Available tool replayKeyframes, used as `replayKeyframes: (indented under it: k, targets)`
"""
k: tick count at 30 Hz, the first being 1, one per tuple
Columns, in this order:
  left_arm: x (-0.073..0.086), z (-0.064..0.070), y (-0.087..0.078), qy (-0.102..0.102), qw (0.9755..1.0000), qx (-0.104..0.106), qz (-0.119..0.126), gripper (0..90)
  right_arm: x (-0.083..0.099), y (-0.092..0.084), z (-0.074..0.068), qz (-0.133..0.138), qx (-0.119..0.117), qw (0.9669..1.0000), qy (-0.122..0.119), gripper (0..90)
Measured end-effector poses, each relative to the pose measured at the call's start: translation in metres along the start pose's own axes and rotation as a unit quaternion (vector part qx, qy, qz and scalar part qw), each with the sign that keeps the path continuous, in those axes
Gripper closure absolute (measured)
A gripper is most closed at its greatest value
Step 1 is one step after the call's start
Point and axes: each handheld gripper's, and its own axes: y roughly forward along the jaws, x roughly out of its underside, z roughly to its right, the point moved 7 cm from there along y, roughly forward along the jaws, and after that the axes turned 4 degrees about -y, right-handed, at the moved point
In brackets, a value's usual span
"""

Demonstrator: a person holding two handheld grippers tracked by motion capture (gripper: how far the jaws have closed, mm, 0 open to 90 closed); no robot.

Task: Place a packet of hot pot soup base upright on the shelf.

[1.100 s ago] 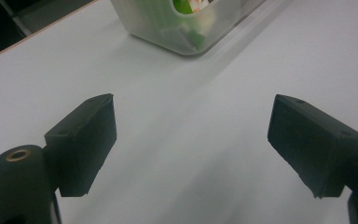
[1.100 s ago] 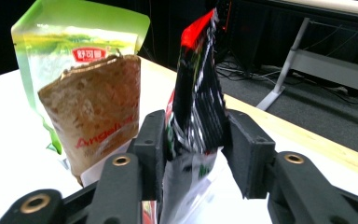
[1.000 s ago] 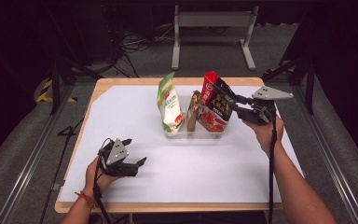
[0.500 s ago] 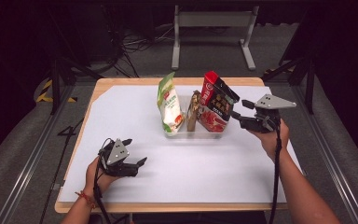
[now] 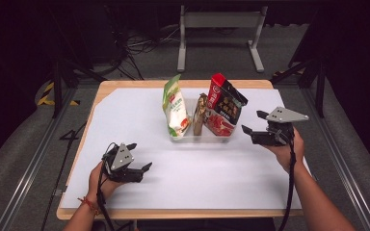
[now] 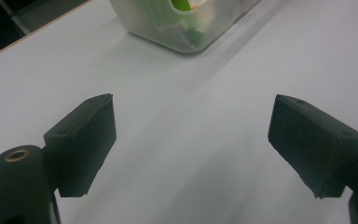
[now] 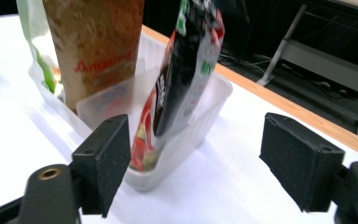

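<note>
- Black-and-red pouch [image 5: 224,109] stands tilted in the right end of the clear tray [image 5: 198,139], at the far middle of the bench [image 5: 125,110]; its top leans toward the right tongs.
- Brown pouch [image 5: 200,113] stands upright mid-tray; green-and-white pouch [image 5: 174,107] stands at the left end.
- Right tongs [image 5: 251,122]: open, nothing between the jaws. The jaws have just been opening. Earlier they were at the black-and-red pouch's top edge; now they sit lower and clear of it, just beside the tray's right end.
- Right gripper view: black-and-red pouch [image 7: 186,70] and tray [image 7: 205,121] lie ahead of the spread jaws, untouched.
- Left tongs [image 5: 139,156]: open and empty, low over the near left of the bench, well apart from the tray; position unchanged.
- Left gripper view: tray corner [image 6: 182,32] lies ahead.
</note>
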Motion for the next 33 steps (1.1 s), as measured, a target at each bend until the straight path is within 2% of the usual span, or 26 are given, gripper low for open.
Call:
replayKeyframes:
  k: [4, 14, 17, 24, 33]
  targets:
    - [0.0, 0.0, 0.0, -0.001, 1.0, 0.0, 0.001, 15.7, 0.008, -0.004, -0.001, -0.006, 0.001, 0.9999, -0.009, 22.6]
    - [0.0, 0.001, 0.001, 0.0, 1.0, 0.0, 0.0, 15.7, 0.03, -0.015, -0.008, -0.026, 0.002, 0.9985, -0.048, 21.8]
    - [0.0, 0.001, 0.001, -0.003, 1.0, 0.001, -0.001, 15.6, 0.037, -0.019, -0.009, -0.024, -0.004, 0.9986, -0.047, 21.7]
    - [0.0, 0.002, 0.002, -0.001, 1.0, 0.002, -0.002, 15.5, 0.055, -0.026, -0.014, -0.028, -0.013, 0.9977, -0.061, 21.3]
    - [0.001, 0.002, 0.003, 0.0, 1.0, 0.001, -0.004, 15.5, 0.07, -0.038, -0.016, -0.028, -0.017, 0.9976, -0.061, 22.2]
